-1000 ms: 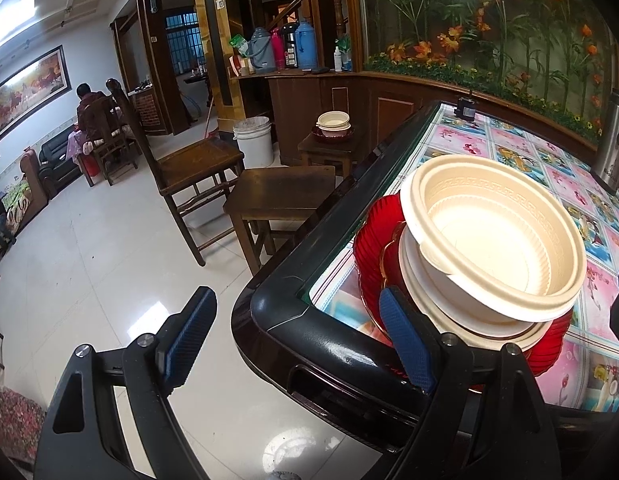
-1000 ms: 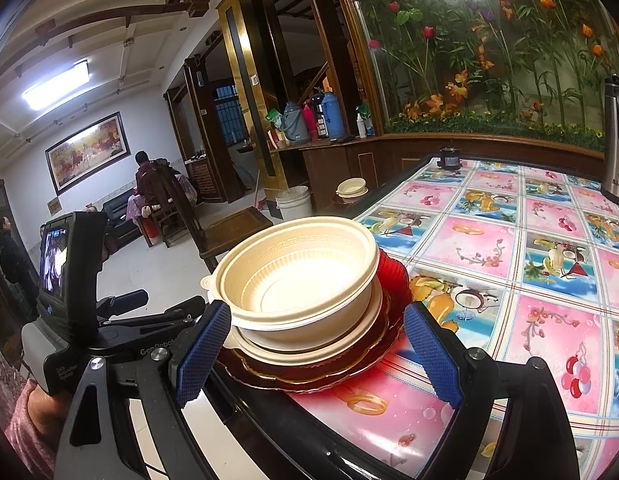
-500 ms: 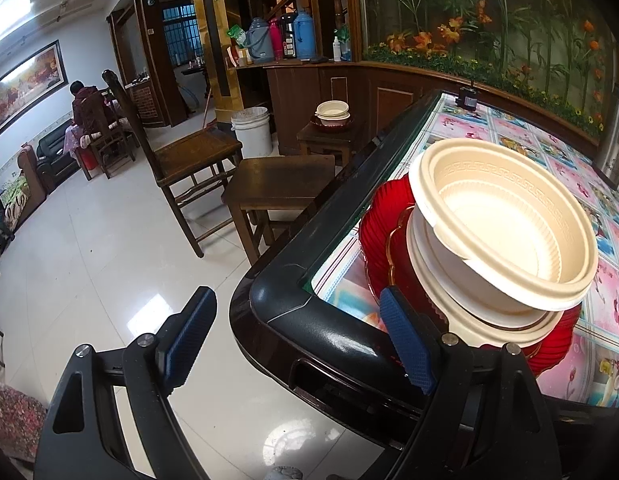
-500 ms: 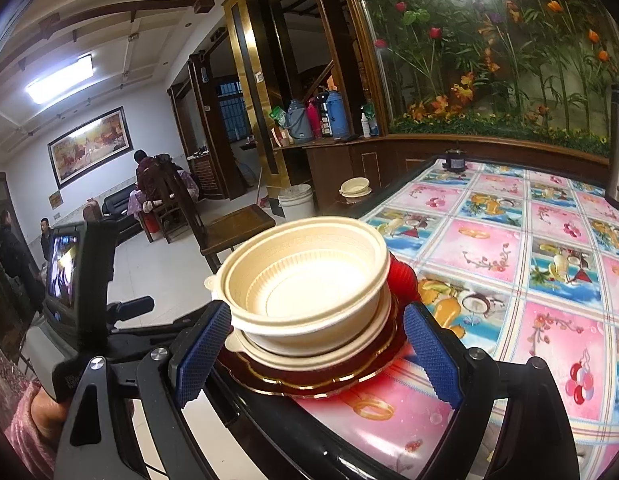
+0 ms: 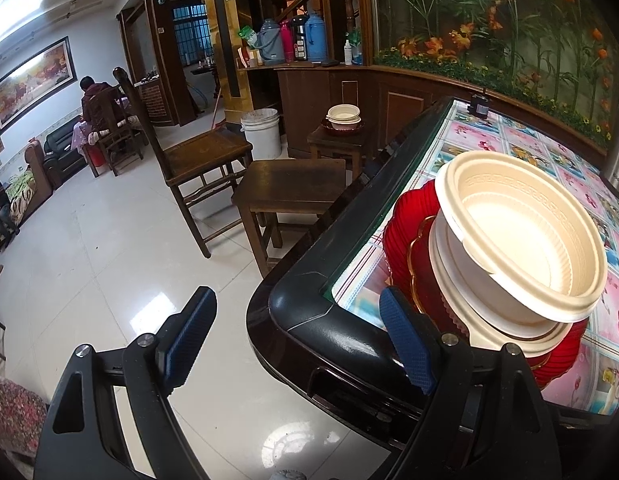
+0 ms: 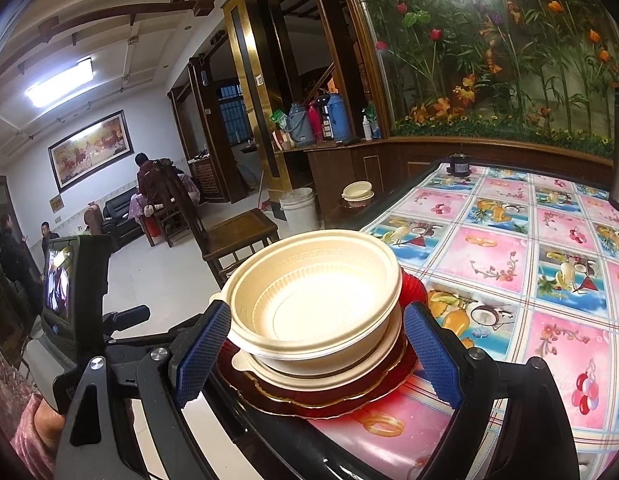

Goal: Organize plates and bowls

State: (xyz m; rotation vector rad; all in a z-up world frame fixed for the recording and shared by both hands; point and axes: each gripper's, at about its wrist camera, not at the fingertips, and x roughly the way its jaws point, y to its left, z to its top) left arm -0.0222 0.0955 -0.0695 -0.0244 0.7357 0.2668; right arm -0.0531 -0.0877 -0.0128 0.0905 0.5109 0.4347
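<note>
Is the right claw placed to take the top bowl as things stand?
Probably yes. The right claw is open, with a blue pad on either side of the cream top bowl and nothing between. That bowl sits nested on a second bowl and red plates at the table's edge.

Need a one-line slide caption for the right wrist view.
Open right gripper straddles the cream bowls stacked on red plates at the table corner.

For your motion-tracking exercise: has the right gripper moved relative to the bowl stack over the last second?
Yes. The right gripper has advanced toward the cream bowl; its open jaws now flank the bowl, which looms larger against the fruit-print tablecloth.
</note>
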